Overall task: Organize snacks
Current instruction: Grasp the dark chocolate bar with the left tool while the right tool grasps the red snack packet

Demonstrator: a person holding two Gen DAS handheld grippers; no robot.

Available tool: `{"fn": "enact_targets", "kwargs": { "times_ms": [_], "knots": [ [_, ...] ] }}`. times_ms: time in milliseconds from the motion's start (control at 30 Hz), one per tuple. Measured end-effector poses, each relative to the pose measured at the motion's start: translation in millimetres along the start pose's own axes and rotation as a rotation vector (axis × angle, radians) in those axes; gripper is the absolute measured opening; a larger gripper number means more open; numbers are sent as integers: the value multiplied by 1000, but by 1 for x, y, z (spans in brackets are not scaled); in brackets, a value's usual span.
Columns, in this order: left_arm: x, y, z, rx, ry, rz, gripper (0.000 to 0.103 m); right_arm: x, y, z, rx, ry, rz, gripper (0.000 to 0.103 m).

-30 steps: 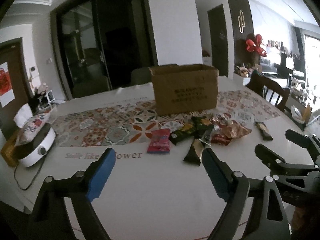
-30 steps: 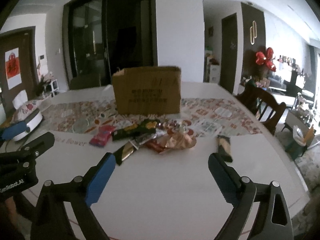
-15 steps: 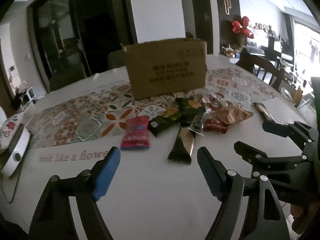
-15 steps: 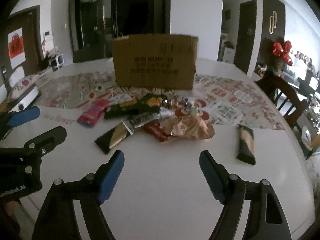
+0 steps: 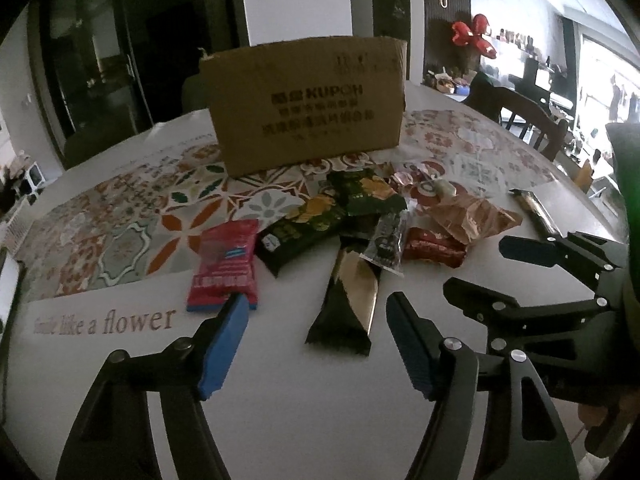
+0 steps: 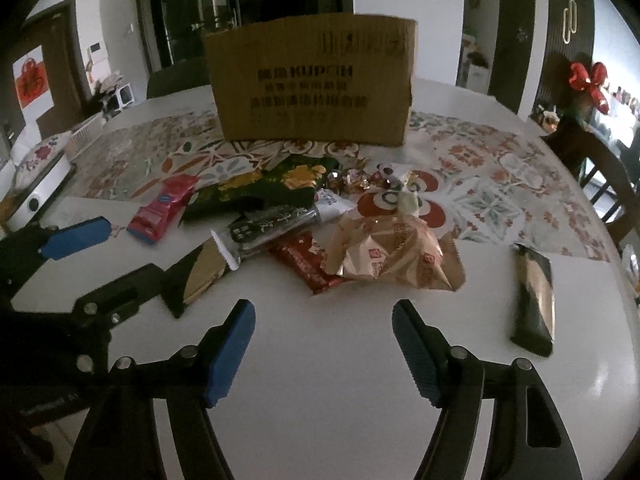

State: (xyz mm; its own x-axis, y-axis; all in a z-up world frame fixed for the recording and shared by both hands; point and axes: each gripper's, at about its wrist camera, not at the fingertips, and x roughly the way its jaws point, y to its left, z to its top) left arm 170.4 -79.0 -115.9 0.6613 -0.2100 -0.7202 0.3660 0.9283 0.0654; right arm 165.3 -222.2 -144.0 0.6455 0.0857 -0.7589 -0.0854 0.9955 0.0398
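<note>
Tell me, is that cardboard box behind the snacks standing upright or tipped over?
Upright. The cardboard box stands on the table with its printed side facing the camera. Whether it holds anything cannot be told.

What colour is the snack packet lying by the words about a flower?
The packet is pinkish red with a blue strip along its near end; the left wrist view shows it best.

A white table (image 6: 320, 400) carries a patterned tile-print runner (image 5: 132, 216) across its middle. Printed lettering (image 5: 104, 322) runs along the runner's near edge. A wooden chair (image 6: 608, 176) stands at the right side. A red bow (image 6: 588, 80) hangs on the dark wall behind it.
</note>
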Motion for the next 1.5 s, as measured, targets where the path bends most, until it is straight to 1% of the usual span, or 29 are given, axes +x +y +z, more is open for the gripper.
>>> {"fn": "enact_targets", "kwargs": {
  "times_ms": [67,167,267,367,500,600,700,733,767,800,833,867,900,967,1233,1500],
  "knots": [
    [7,0,2,-1,9,-15,67,5,-2,3,1,10,5,70],
    [17,0,4,-1,25,-34,66,12,-4,7,-11,21,-2,70],
    [26,1,5,0,57,-69,61,17,-6,11,-25,30,-3,69],
    [35,1,5,2,91,-100,60,22,-5,14,-54,36,-4,68],
    [40,0,4,27,93,-98,59,29,-3,16,-97,45,-3,67],
    [44,-2,4,26,106,-116,57,32,0,20,-115,39,13,62],
    [48,-2,6,18,113,-128,56,33,2,22,-129,29,19,54],
    [48,-3,6,24,110,-126,56,33,2,21,-129,28,21,49],
    [48,-4,6,29,107,-124,53,33,2,21,-127,27,29,44],
    [48,-6,6,34,102,-126,51,33,2,21,-123,26,35,43],
    [48,-6,6,37,101,-128,46,32,3,21,-123,24,33,42],
    [48,-7,6,38,99,-131,39,32,4,20,-126,19,31,40],
    [47,-8,6,41,98,-132,36,31,4,20,-128,17,31,39],
    [47,-9,5,48,93,-129,32,31,6,18,-128,15,30,36],
    [31,-5,1,14,102,-139,30,19,12,10,-95,13,48,34],
    [1,-2,-3,-12,57,-122,29,-6,19,4,-75,-34,44,34]
  ]
}}
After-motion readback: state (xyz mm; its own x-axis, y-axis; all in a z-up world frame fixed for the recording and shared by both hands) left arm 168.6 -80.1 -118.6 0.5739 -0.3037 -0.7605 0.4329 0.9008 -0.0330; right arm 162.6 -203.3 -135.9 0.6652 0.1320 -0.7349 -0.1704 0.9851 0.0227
